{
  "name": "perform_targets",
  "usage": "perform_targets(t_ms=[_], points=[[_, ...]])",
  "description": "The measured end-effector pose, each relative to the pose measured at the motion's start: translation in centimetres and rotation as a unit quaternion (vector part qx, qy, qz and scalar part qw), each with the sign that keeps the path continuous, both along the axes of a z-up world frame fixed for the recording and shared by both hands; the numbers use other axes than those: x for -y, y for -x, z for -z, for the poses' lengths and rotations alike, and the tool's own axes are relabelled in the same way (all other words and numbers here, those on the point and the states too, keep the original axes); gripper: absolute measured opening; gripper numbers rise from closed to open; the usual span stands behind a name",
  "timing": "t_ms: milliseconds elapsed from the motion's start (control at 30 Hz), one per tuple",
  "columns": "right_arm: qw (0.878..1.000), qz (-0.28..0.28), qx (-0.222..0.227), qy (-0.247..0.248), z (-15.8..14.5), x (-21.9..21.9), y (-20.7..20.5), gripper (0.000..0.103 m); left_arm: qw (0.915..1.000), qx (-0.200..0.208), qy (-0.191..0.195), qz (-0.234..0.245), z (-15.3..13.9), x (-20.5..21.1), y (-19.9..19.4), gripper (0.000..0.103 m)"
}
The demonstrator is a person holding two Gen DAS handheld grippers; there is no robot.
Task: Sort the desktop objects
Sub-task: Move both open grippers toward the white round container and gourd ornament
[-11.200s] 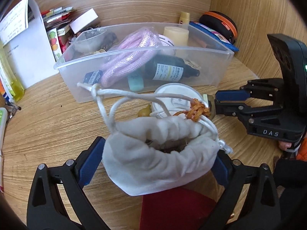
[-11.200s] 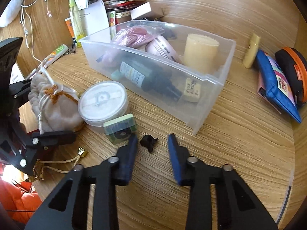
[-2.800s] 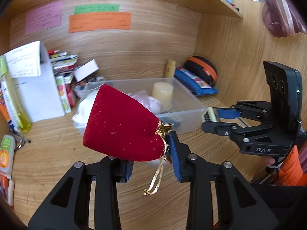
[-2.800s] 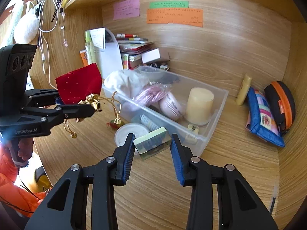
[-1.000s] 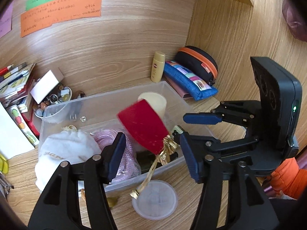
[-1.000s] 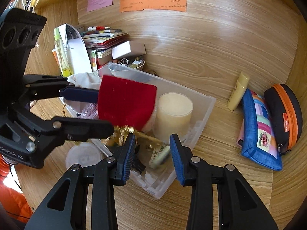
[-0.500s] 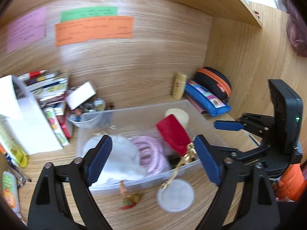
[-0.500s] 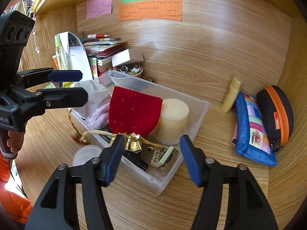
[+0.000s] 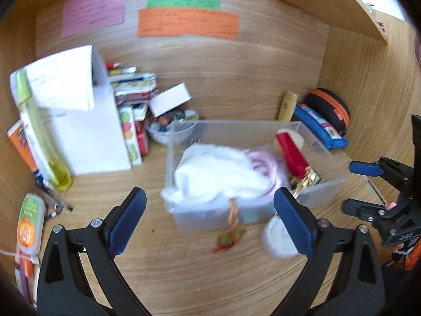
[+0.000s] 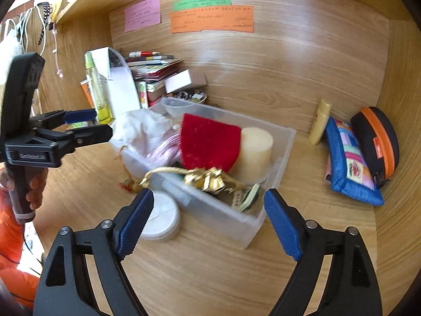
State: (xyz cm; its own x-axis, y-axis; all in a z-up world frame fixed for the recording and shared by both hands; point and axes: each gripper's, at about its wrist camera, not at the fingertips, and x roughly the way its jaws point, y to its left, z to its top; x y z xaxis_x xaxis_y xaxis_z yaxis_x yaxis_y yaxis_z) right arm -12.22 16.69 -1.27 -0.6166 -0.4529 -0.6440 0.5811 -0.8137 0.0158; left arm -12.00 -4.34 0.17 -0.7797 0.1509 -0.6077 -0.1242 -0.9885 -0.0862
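Both grippers, left (image 9: 210, 220) and right (image 10: 209, 222), opening, empty; red pouch (image 10: 210, 144) now in bin (image 10: 231, 217).

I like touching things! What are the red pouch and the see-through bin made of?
Red pouch: looks like soft, matte velvet-like cloth with tiny specks, tied with shiny gold ribbon.
Bin: probably hard plastic, slightly frosted; you can see the things inside through its thin walls.

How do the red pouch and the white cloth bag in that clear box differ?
The red pouch is flat, velvety and stands upright against the candle; the white cloth bag is puffy, crumpled and slumps at the other end. The red pouch is tied with shiny gold ribbon, the white cloth bag with an orange cord hanging outside. Both sit inside the clear box, free of either claw.
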Motion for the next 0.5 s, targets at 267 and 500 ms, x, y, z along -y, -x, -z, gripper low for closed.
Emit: perform_targets(t_ms=[267, 500], points=[[1.000, -0.020, 0.010, -0.016, 1.5, 1.9, -2.5, 0.086, 0.9998, 0.020, 0.003, -0.002, 2.4, 0.9, -1.4, 0.099], [0.998, -0.034, 0.052, -0.032, 4.6, 4.3, -2.4, 0.086, 0.9989, 0.046, -0.002, -0.004, 4.2, 1.8, -1.6, 0.099]])
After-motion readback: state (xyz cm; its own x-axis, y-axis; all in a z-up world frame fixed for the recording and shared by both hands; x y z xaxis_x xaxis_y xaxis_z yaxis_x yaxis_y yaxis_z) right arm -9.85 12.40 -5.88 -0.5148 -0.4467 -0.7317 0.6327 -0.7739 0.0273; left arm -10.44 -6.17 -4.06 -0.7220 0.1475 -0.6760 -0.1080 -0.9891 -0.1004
